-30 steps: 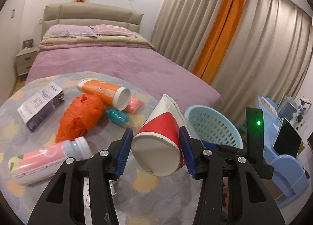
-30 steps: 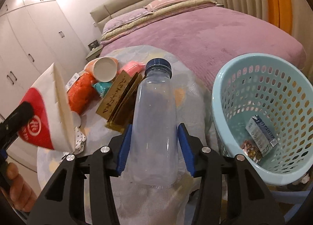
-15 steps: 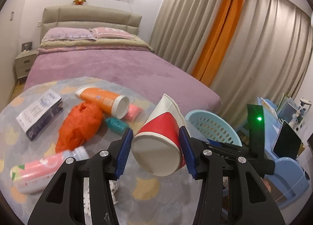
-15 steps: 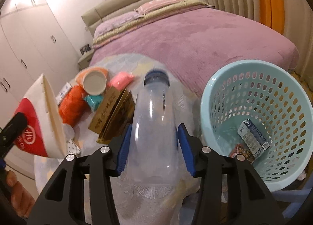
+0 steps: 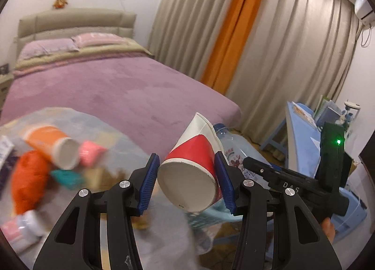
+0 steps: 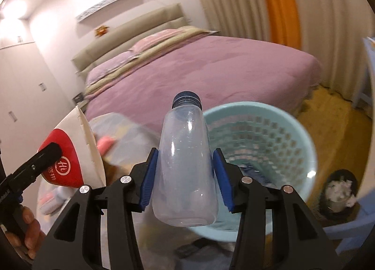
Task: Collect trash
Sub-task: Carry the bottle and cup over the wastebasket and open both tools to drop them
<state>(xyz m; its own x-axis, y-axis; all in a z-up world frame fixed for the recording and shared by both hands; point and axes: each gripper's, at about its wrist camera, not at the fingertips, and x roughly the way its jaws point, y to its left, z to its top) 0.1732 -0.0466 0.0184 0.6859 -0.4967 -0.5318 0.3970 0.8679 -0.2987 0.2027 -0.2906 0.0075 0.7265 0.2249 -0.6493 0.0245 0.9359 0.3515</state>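
**Both grippers loaded, carrying to the basket**

Nearest to you, your right gripper (image 6: 185, 176) is clamped on the clear plastic bottle (image 6: 185, 171), blue pads pressed to its sides, cap pointing away. Your left gripper (image 5: 187, 178) is clamped on the red-and-white paper cup (image 5: 191, 164), its base toward the camera.

Just past the bottle sits the light-blue basket (image 6: 281, 134), with some packaging lying blurred at its bottom. You look to be in the carry step: both items are lifted and neither is yet over the opening. In the left view only a sliver of the basket's rim shows below the cup. Next, bring the bottle over the rim before you open the jaws, then follow with the cup; letting go early risks a bounce off the rim.

Further off, the table (image 5: 131, 143) holds more trash: an orange tube (image 5: 51, 145), an orange bag (image 5: 28, 173), a pink packet (image 5: 91, 155) and a teal piece (image 5: 66, 175).

Compared with a second ago, both views have swung right, away from the table. The basket now lies almost straight ahead of the bottle rather than off to the side, and the bottle shows behind the cup.
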